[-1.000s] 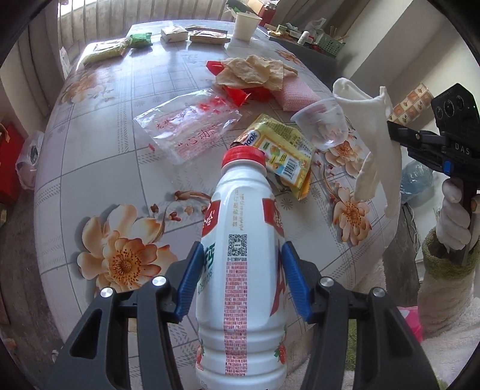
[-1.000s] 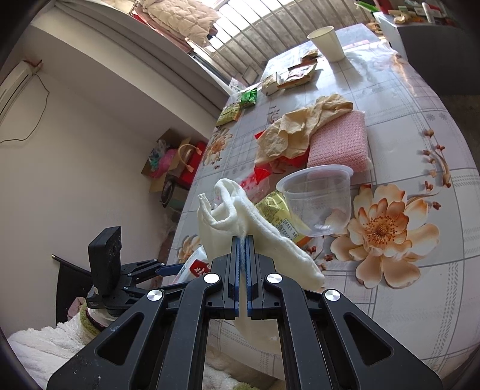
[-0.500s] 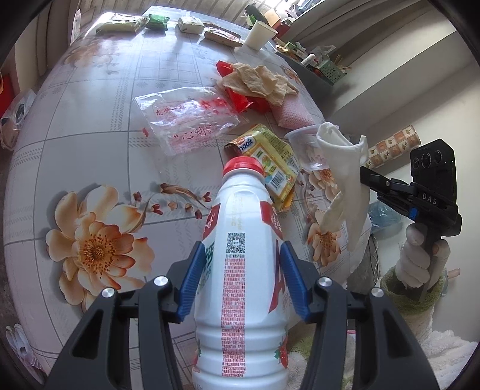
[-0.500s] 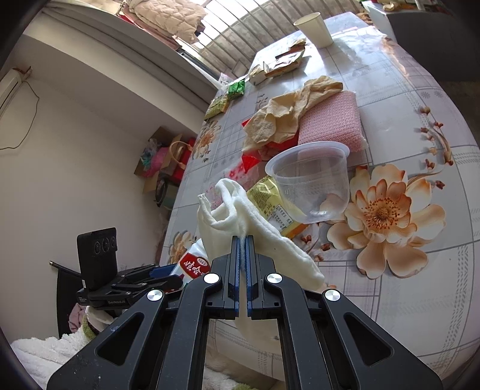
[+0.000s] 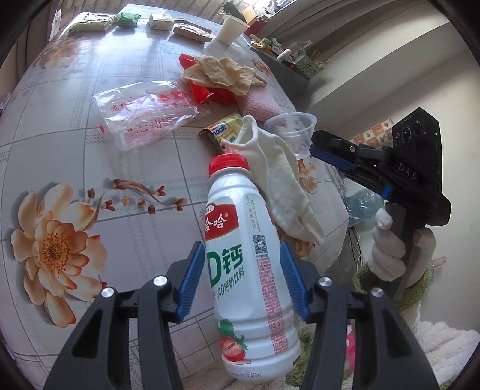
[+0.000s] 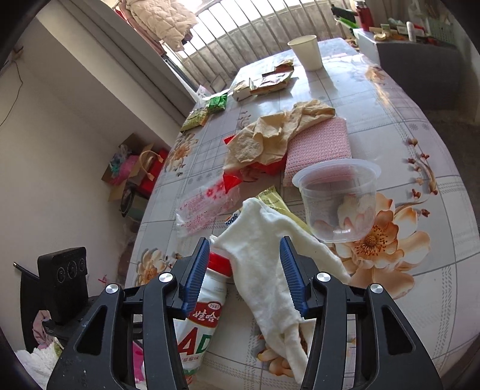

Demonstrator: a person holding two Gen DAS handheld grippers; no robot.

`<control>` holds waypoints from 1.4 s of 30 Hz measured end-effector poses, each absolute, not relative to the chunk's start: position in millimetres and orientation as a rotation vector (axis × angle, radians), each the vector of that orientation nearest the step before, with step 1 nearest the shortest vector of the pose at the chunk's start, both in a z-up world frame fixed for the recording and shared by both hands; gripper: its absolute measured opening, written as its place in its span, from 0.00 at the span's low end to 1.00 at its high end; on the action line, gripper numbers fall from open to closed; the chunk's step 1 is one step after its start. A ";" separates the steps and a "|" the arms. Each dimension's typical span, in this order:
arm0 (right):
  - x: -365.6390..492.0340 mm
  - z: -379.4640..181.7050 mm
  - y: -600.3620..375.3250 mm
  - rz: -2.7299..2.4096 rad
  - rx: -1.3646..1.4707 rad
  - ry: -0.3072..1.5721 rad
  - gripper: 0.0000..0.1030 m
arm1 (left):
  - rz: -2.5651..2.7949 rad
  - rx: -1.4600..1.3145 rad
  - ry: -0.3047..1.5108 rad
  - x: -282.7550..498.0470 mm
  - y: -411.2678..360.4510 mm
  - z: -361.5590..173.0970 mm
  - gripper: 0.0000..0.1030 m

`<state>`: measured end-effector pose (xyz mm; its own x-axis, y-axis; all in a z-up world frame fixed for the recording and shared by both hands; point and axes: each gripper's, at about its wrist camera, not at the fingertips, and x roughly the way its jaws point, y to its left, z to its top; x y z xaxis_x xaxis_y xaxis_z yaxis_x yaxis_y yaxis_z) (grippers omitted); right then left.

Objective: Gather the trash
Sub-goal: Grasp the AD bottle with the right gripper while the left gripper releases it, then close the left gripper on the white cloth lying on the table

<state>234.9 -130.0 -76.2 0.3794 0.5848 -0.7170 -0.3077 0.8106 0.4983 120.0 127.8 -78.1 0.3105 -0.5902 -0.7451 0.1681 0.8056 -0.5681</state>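
Observation:
My left gripper (image 5: 241,255) is shut on a white milk-drink bottle (image 5: 249,255) with a red cap, held tilted above the table's near edge. The bottle (image 6: 207,309) also shows at the lower left of the right wrist view. My right gripper (image 6: 243,243) has its jaws opening. A white cloth glove (image 6: 264,255) hangs loose between the pads, and neither pad presses on it. In the left wrist view the glove (image 5: 282,180) sags beside the bottle's neck, apart from the right gripper (image 5: 315,144). I cannot tell whether it rests on the table's edge.
On the flowered table (image 5: 60,150) lie a clear plastic cup (image 6: 336,198), a yellow snack wrapper (image 5: 225,132), a clear printed bag (image 5: 144,114), crumpled brown paper (image 5: 222,75) and a pink cloth (image 5: 258,102). A paper cup (image 5: 231,28) and several packets sit at the far end.
The right jaws were shut on the white glove and now stand apart, with the glove slack between them. The bottle in my left gripper has tilted and turned, showing another side of its label.

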 end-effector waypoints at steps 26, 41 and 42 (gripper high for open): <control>201.4 -136.9 -42.4 0.654 0.232 1.391 0.56 | -0.724 -0.380 1.120 74.2 128.3 -87.8 0.49; 158.2 -112.7 -99.9 0.805 0.311 1.301 0.54 | -0.521 -0.423 1.021 91.5 180.7 -51.8 0.53; 152.4 -107.7 -110.0 0.802 0.324 1.283 0.54 | -0.524 -0.428 1.014 98.2 174.7 -49.8 0.56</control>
